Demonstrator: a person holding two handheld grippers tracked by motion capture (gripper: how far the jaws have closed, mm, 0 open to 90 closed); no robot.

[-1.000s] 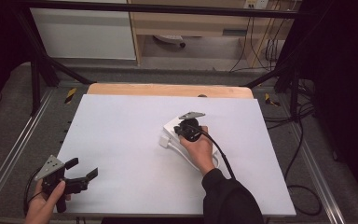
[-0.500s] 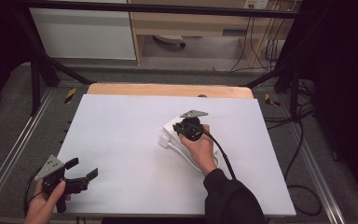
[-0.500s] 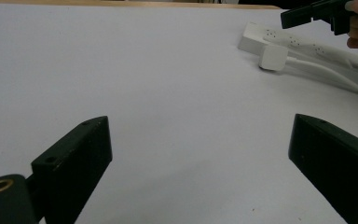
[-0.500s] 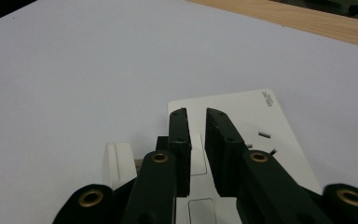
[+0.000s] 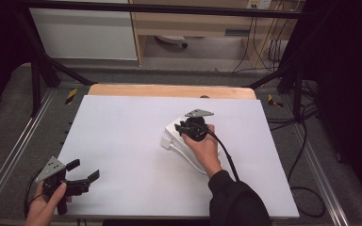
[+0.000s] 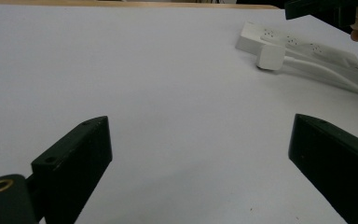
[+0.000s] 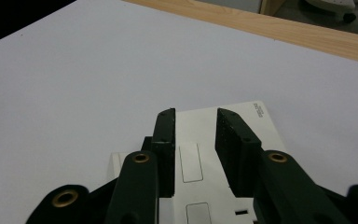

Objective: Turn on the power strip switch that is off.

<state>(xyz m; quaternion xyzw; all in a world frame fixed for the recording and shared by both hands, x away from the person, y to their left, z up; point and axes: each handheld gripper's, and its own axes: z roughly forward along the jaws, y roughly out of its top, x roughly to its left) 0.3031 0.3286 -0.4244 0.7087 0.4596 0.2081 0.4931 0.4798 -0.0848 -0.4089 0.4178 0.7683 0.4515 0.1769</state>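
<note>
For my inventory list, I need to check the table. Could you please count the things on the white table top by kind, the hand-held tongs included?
White plastic power strip with its white cable: 1
White cube-shaped plug beside the strip: 1
Black two-jaw tongs: 2, the left tongs near the table's edge and the right tongs over the strip
Total: 4

Nothing readable here tbh, just a tiny dark print mark on the white power strip (image 7: 261,110), way too small to make out.
</note>
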